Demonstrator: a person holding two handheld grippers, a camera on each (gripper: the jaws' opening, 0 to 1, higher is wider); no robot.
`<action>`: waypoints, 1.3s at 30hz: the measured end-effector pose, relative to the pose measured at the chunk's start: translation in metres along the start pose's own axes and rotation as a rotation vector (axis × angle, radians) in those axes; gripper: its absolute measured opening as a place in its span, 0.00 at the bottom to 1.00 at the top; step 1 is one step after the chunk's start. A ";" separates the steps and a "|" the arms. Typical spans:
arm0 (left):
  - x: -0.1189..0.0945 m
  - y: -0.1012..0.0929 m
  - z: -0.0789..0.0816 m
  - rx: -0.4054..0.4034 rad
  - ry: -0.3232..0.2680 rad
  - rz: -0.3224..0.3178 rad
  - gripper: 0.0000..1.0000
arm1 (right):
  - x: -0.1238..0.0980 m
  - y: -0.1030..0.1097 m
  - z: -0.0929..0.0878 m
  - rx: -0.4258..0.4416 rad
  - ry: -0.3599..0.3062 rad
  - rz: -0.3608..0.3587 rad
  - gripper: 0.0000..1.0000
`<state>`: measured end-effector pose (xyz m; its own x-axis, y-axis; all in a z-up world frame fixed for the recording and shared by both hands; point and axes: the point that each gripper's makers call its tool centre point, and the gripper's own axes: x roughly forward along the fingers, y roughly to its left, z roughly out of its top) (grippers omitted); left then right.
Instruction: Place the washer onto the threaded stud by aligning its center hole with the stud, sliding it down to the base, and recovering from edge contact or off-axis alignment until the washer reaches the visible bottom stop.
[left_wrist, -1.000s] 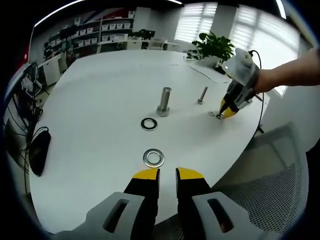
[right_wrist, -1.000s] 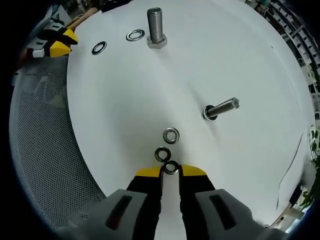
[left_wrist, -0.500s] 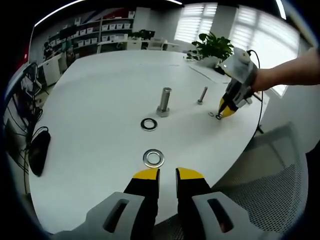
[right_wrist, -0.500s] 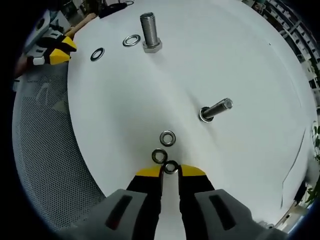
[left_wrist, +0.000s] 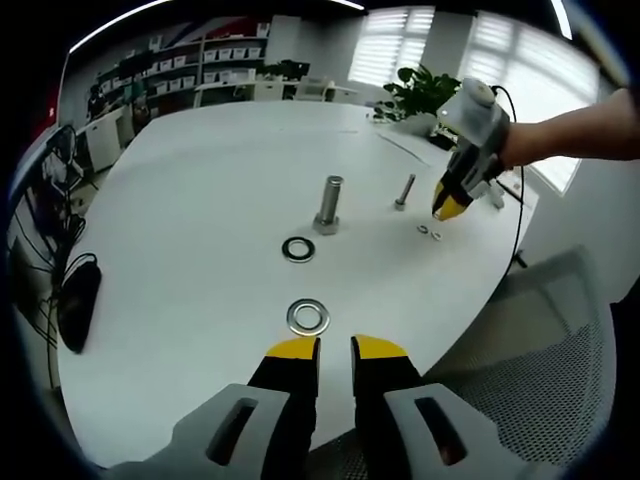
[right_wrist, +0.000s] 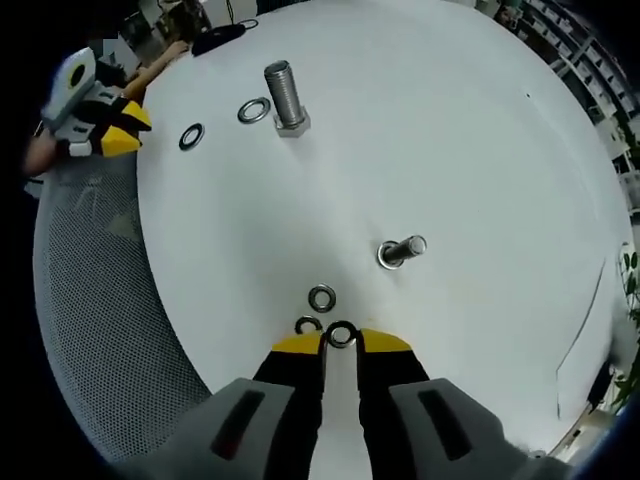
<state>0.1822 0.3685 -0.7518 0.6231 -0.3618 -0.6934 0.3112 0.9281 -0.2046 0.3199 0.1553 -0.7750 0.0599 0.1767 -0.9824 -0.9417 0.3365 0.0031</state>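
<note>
Right gripper (right_wrist: 341, 340) jaws pinch washer (right_wrist: 342, 334); threaded stud (right_wrist: 402, 249) upright beyond.

Left gripper (left_wrist: 335, 347) has two black jaws with yellow tips and grey slotted mounts. Right gripper (right_wrist: 341, 343) looks the same, with a black cable trailing behind it in the left gripper view.

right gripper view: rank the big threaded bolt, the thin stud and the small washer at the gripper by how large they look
1. Big steel threaded bolt
2. Thin steel stud
3. Small dark washer at the right gripper

The bolt looks largest although it stands farthest off.
</note>
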 end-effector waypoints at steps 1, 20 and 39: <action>0.000 0.000 0.000 0.001 0.000 0.000 0.10 | -0.002 -0.001 0.003 0.000 -0.006 -0.001 0.13; 0.000 0.001 0.002 0.006 -0.008 0.007 0.10 | -0.033 -0.018 0.027 -0.029 -0.056 -0.017 0.13; -0.001 0.003 0.002 0.009 -0.011 0.008 0.09 | -0.044 -0.024 0.058 -0.108 -0.094 -0.051 0.13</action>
<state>0.1839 0.3709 -0.7508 0.6337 -0.3551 -0.6873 0.3127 0.9302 -0.1924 0.3590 0.1936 -0.7207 0.1342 0.2492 -0.9591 -0.9664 0.2470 -0.0710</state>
